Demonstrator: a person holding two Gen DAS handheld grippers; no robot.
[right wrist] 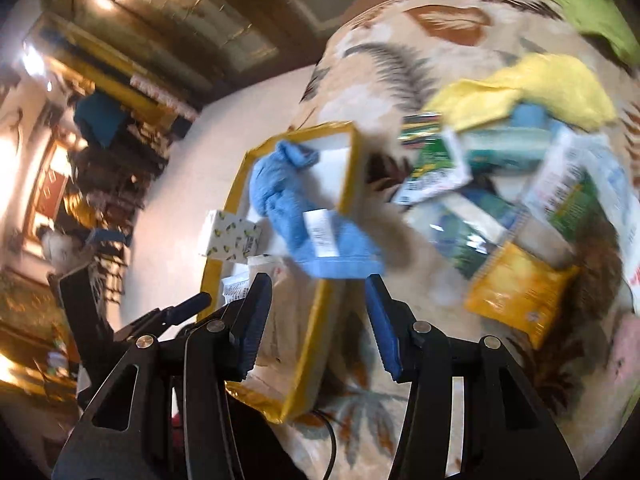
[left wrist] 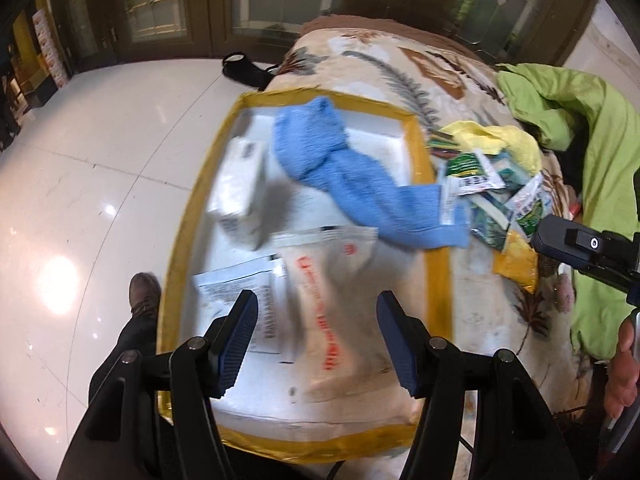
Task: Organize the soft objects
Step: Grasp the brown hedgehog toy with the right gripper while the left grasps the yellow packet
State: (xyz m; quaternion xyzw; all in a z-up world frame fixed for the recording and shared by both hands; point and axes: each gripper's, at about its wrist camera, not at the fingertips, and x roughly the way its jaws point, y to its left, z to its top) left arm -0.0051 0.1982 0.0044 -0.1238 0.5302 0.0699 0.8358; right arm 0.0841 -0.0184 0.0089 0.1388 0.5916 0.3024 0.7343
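A white box with a yellow taped rim [left wrist: 422,148] [right wrist: 348,176] sits on a floral blanket. A blue towel [left wrist: 320,148] [right wrist: 280,196] lies half in the box and hangs over its right rim. Inside lie a white tissue pack [left wrist: 240,184] [right wrist: 232,240] and flat white pouches [left wrist: 332,276]. A yellow cloth [left wrist: 508,140] [right wrist: 532,88] and several packets [left wrist: 480,176] [right wrist: 516,292] lie right of the box. My left gripper [left wrist: 316,332] is open and empty above the box's near end. My right gripper [right wrist: 318,316] is open and empty over the box's right rim, and shows in the left wrist view [left wrist: 580,244].
A green garment [left wrist: 592,128] lies on the blanket [left wrist: 400,60] at the far right. Glossy white floor [left wrist: 100,160] lies left of the box, with a person's shoe [left wrist: 144,292] and black shoes [left wrist: 244,68]. Dark cabinets stand behind.
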